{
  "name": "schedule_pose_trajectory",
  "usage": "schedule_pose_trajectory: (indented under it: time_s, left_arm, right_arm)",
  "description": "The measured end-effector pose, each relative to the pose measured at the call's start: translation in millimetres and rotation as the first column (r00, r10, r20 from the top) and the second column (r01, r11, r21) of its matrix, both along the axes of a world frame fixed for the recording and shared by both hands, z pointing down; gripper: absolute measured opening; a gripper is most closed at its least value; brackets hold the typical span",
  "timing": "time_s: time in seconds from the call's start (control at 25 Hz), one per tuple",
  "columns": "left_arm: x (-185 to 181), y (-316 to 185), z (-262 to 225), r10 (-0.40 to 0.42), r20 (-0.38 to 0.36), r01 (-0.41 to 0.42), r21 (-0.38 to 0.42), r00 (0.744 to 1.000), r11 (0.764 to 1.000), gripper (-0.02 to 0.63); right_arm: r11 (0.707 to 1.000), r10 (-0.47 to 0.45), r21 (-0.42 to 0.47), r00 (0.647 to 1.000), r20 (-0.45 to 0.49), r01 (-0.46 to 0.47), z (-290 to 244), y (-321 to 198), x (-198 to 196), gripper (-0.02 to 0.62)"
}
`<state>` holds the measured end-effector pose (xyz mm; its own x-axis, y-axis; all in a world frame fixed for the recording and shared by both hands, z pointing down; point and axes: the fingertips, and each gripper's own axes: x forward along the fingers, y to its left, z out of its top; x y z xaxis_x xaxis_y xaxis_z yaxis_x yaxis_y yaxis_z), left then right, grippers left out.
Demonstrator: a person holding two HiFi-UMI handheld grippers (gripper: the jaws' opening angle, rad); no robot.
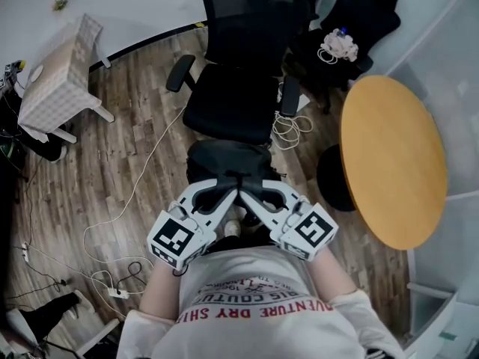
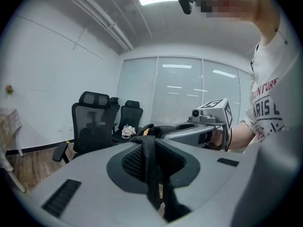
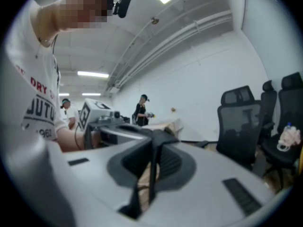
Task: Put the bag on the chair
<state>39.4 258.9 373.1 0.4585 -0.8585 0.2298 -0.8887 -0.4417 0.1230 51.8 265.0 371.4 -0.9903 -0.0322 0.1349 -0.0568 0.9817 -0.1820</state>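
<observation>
A black bag [image 1: 224,158] hangs by its straps in front of the person, just short of a black office chair [image 1: 227,105]. My left gripper [image 1: 227,188] is shut on one black strap [image 2: 149,167], which runs down between its jaws. My right gripper [image 1: 252,191] is shut on the other strap [image 3: 153,167]. The two grippers meet tip to tip above the bag. The chair stands ahead on the left in the left gripper view [image 2: 90,123] and at the right in the right gripper view [image 3: 240,124]. Its seat is bare.
A round wooden table [image 1: 393,159] stands to the right. Behind it, a second black chair [image 1: 359,13] carries a white cable bundle [image 1: 339,46]. A small cloth-covered table [image 1: 60,73] is at the left, and cables [image 1: 112,275] trail over the wood floor. People [image 3: 141,110] stand far off.
</observation>
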Motion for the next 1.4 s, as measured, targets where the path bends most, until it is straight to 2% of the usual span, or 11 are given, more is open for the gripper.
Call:
schedule_pose_trajectory:
  time_s: [0.16,0.36,0.44,0.64,0.84,0.96,1.2,1.4]
  left_arm:
    - [-29,-33,2,-0.036,-0.014,0.036,-0.012,0.999,0.999,0.072]
    - [-62,-91,17,-0.102,-0.062,0.099,-0.058,0.993,0.993,0.073]
    - [-76,-115,23,-0.119,-0.070,0.114,-0.073,0.990,0.991,0.072]
    - [-99,-176,33,-0.131,-0.047,0.125,-0.108,0.990,0.986,0.074]
    - [-121,-230,38,-0.158,-0.008,0.157,-0.105,0.987,0.982,0.073]
    - [-134,-264,37,-0.170,-0.023,0.167,-0.098,0.985,0.981,0.072]
    - [-163,-339,30,-0.133,-0.015,0.131,-0.092,0.991,0.987,0.074]
    - [-198,-397,29,-0.047,-0.020,0.045,-0.096,0.999,0.994,0.074]
  right_arm:
    - [1.000,-0.023,0.009,1.000,-0.007,0.023,3,-29,-27,0.045]
    - [0.996,-0.054,-0.065,0.999,-0.009,0.053,16,-85,-60,0.046]
    - [0.994,-0.087,-0.069,0.996,-0.013,0.086,21,-109,-73,0.044]
    - [0.980,-0.186,-0.076,0.982,-0.033,0.183,30,-175,-97,0.046]
    - [0.970,-0.237,-0.070,0.971,-0.039,0.234,34,-231,-118,0.045]
    - [0.972,-0.229,-0.063,0.972,-0.056,0.225,33,-264,-131,0.046]
    - [0.985,-0.167,-0.054,0.984,-0.053,0.164,25,-339,-161,0.046]
    - [0.997,-0.074,-0.028,0.995,-0.065,0.073,25,-396,-197,0.046]
